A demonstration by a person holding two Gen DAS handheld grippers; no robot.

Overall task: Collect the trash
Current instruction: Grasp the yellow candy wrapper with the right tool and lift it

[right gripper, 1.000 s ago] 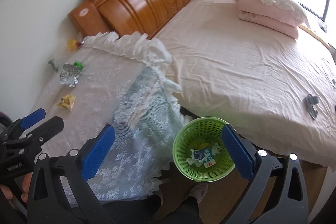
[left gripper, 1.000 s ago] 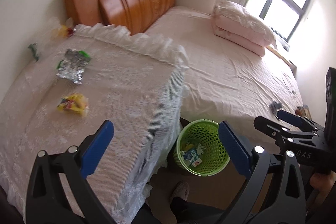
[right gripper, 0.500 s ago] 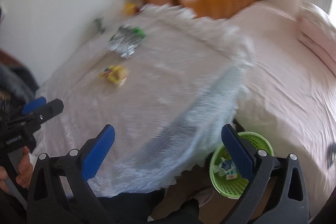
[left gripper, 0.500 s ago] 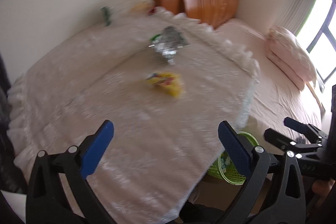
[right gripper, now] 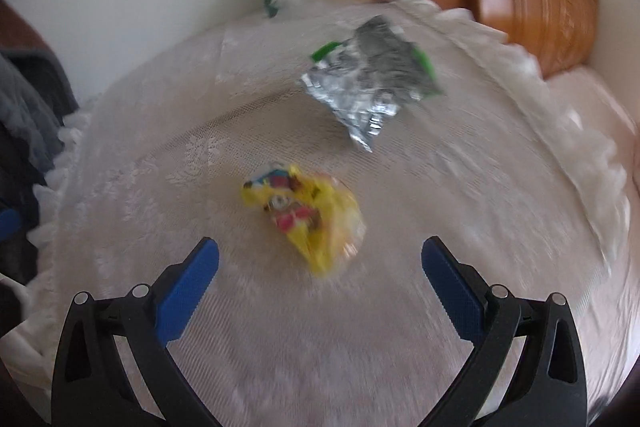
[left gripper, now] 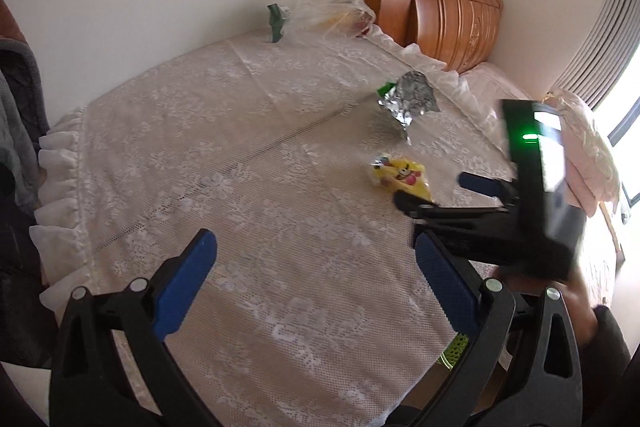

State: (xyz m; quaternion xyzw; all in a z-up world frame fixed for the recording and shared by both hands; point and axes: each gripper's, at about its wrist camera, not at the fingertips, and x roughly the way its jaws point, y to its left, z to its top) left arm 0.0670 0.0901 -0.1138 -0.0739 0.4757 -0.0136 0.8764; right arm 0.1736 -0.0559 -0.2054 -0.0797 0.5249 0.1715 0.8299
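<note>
The right wrist picture is blurry all over, so the print on the yellow wrapper (right gripper: 304, 213) is too smeared to read. In the left wrist picture, the right gripper (left gripper: 440, 193) covers the near right corner of that wrapper. Only a tiny green bit of the basket (left gripper: 454, 347) shows behind the left gripper (left gripper: 316, 281). The clear bag (left gripper: 332, 9) by the far wall hides what is inside.

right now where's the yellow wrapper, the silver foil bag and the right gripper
yellow wrapper (right gripper: 304, 213), right wrist view, on its printed middle
silver foil bag (right gripper: 368, 87), right wrist view, on the crinkled foil centre
right gripper (right gripper: 320, 263), right wrist view, midway between its open blue fingertips
</note>
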